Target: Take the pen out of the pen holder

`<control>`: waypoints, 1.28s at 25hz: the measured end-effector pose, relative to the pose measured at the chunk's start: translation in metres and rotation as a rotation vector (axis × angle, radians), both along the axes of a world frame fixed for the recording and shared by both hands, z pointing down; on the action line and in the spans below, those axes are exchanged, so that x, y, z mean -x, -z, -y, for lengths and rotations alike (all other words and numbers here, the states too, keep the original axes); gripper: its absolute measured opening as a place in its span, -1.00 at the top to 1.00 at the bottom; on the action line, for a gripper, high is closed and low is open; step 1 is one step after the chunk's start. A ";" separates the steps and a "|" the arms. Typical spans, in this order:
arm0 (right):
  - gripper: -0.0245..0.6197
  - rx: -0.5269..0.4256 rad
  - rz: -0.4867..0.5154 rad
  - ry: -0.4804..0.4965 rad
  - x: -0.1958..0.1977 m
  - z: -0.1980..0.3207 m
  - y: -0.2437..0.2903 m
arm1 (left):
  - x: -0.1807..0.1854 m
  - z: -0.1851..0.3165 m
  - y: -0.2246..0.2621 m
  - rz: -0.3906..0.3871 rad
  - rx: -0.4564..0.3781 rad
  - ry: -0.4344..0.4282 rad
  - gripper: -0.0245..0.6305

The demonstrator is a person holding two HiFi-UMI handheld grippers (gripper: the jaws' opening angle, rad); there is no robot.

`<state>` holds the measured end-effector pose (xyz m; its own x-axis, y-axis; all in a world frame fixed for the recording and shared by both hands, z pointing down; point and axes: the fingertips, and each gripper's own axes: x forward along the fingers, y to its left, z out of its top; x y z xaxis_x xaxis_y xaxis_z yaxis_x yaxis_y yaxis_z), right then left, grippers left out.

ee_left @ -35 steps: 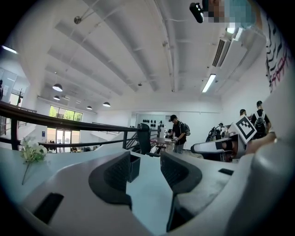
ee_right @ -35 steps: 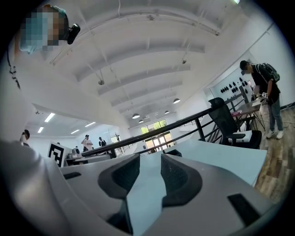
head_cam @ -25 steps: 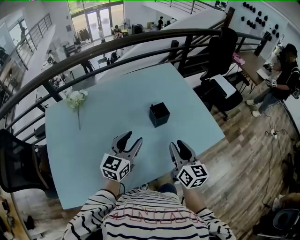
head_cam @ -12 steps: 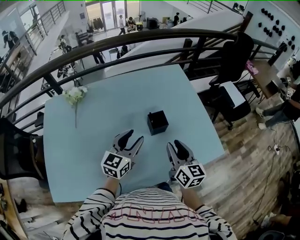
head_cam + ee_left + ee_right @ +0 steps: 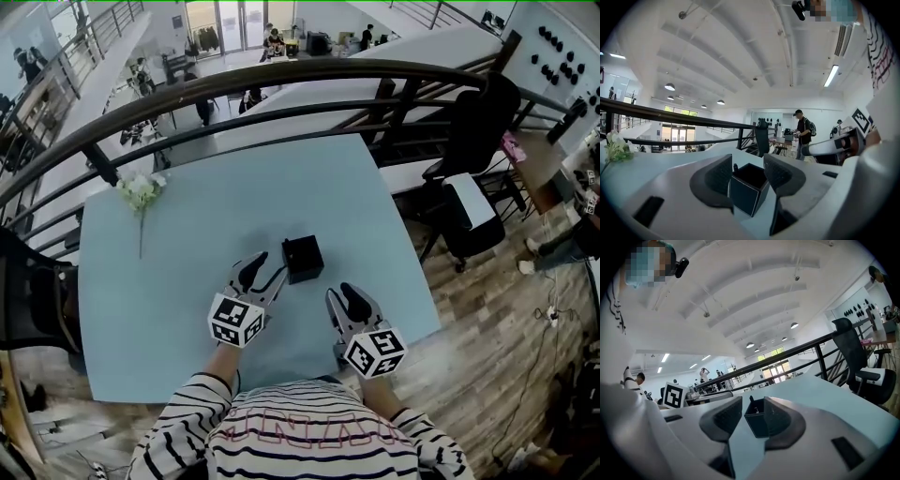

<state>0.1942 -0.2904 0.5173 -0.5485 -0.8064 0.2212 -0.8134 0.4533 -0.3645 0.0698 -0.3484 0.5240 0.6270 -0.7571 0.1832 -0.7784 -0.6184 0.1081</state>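
The black cube pen holder (image 5: pixel 302 259) stands on the pale blue table (image 5: pixel 187 225). My left gripper (image 5: pixel 265 271) is open right beside the holder's near-left side. In the left gripper view the holder (image 5: pixel 746 190) sits just past the spread fingers of the left gripper (image 5: pixel 747 174), and a dark pen tip (image 5: pixel 735 167) pokes up at its far-left corner. My right gripper (image 5: pixel 342 293) is open, a little short of the holder to its right. In the right gripper view the holder (image 5: pixel 757 422) and pen tip (image 5: pixel 750 399) show between the right gripper's (image 5: pixel 752 414) fingers.
A white flower (image 5: pixel 141 192) lies at the table's far left. A dark curved railing (image 5: pixel 281 80) runs behind the table. A black office chair (image 5: pixel 473 141) stands to the right, another dark chair (image 5: pixel 28 300) to the left. A person (image 5: pixel 803 136) stands in the background.
Both grippers have come closer to the pen holder; the left one now reaches its side. Both stay open.
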 end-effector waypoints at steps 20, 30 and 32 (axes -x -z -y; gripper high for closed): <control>0.50 0.073 -0.027 0.113 -0.017 0.028 -0.029 | -0.034 0.075 -0.058 0.073 0.111 0.008 0.31; 0.50 0.091 -0.023 0.079 -0.029 0.028 -0.033 | -0.032 0.086 -0.068 0.086 0.139 0.026 0.54; 0.50 0.096 -0.022 0.073 -0.030 0.028 -0.034 | -0.032 0.087 -0.066 0.089 0.134 0.021 0.56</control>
